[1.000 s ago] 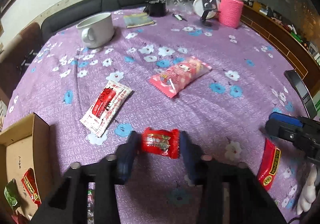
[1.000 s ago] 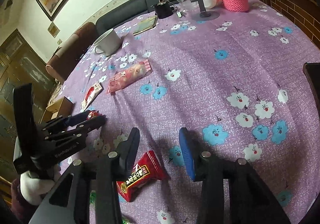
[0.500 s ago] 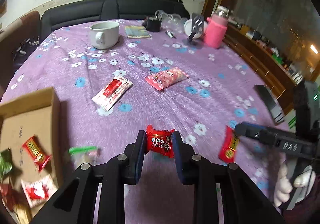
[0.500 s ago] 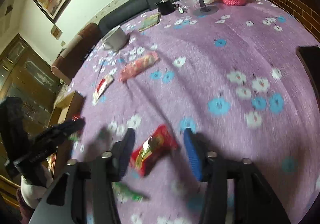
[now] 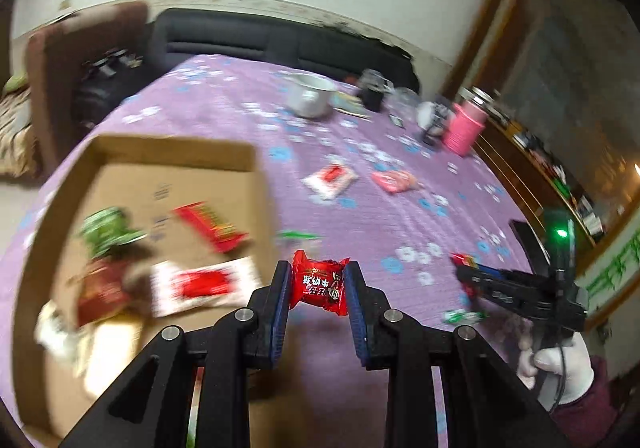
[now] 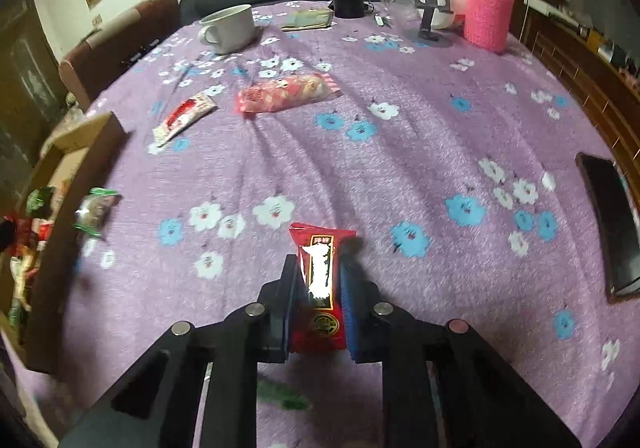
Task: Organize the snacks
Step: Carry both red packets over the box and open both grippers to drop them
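- Since a second ago, you are swinging your left gripper [image 5: 316, 290] off the open cloth and toward the cardboard box [image 5: 176, 152], and your right gripper [image 6: 318, 280] is now clamping the packet it was only straddling.
- At far left, the box is already holding several snacks: a green packet [image 5: 110, 230], a long red bar [image 5: 210, 226] and a white-and-red packet [image 5: 200, 286], all blurred in the left wrist view.
- Just right of the box wall, a green-wrapped sweet [image 6: 94, 210] is lying on the purple flowered tablecloth [image 6: 420, 136], not yet gathered.
- Your left gripper is pinching a small red candy [image 5: 318, 286] between its pads and is hanging near the box's right wall, not yet clearly over the inside.
- Your right gripper is squeezing a red snack packet [image 6: 320, 280] upright, close above the cloth and well apart from the box.
- Farther out, a white-and-red sachet [image 6: 184, 118] and a pink snack bag [image 6: 286, 92] are waiting; by my reckoning roughly half the job is left.
- Behind them a white mug [image 6: 230, 26], a phone stand [image 6: 430, 4] and a pink-sleeved bottle [image 6: 488, 10] are standing clear of your path.
- At far right a dark phone [image 6: 612, 224] is lying near the table edge; nothing is blocking the way to the box.
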Tool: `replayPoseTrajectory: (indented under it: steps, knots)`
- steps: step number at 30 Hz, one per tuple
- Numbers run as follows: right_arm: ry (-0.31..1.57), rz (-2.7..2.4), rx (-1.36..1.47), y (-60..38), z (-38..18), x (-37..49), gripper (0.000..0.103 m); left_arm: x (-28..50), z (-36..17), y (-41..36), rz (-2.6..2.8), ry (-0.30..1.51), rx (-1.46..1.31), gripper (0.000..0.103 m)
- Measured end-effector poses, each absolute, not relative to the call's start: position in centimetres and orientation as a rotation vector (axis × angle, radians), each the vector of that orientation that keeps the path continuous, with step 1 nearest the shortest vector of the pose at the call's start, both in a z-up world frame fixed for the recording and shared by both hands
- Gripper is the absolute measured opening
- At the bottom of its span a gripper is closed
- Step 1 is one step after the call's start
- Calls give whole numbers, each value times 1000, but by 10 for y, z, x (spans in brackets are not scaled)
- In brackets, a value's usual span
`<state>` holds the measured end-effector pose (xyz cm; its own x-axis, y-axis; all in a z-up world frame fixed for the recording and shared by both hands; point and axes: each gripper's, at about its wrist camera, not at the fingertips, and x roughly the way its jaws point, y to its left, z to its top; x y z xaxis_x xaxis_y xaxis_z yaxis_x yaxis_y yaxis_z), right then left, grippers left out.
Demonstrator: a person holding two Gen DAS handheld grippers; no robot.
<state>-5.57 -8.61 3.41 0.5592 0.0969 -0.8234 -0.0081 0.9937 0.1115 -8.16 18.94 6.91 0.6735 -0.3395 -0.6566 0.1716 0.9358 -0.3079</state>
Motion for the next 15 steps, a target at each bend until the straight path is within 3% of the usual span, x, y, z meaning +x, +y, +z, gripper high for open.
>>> replayPoseTrajectory:
  steps: [8,15]
  knots:
    - [897,284,163,-54,71,-76,18,-104,51,271,-150,774,-367,28]
    - [939,516,109,42,83,-80,18,-113,39,303,-80,788,-421,29]
